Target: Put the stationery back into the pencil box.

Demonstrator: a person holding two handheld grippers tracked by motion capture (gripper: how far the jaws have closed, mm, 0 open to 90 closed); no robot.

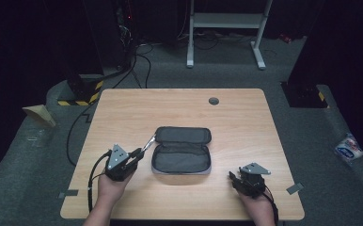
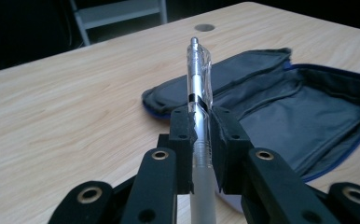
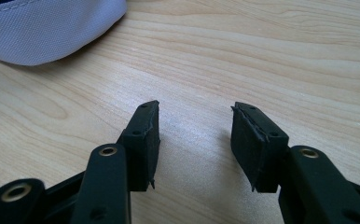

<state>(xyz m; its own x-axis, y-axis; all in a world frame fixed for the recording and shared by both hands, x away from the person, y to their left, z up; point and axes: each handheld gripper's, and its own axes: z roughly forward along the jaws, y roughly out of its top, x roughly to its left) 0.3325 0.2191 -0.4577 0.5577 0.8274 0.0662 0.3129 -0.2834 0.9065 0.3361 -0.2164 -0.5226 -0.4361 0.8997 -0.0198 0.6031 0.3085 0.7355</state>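
Note:
A dark grey pencil case point(image 1: 182, 150) lies unzipped and spread flat in the middle of the wooden table point(image 1: 123, 113). My left gripper point(image 1: 138, 153) is shut on a clear pen point(image 1: 148, 142) just left of the case. In the left gripper view the pen point(image 2: 198, 79) stands up between the jaws, its clicker end pointing toward the case point(image 2: 290, 112). My right gripper point(image 1: 232, 177) rests near the front right of the table, open, with bare wood between its fingertips point(image 3: 145, 135). A pale edge of the case point(image 3: 47, 28) shows at the top left of the right gripper view.
A round cable hole point(image 1: 213, 100) sits near the table's far edge. Behind the table stand a white frame point(image 1: 226, 33) and cables on the grey floor. A white packet point(image 1: 349, 147) lies on the floor at the right.

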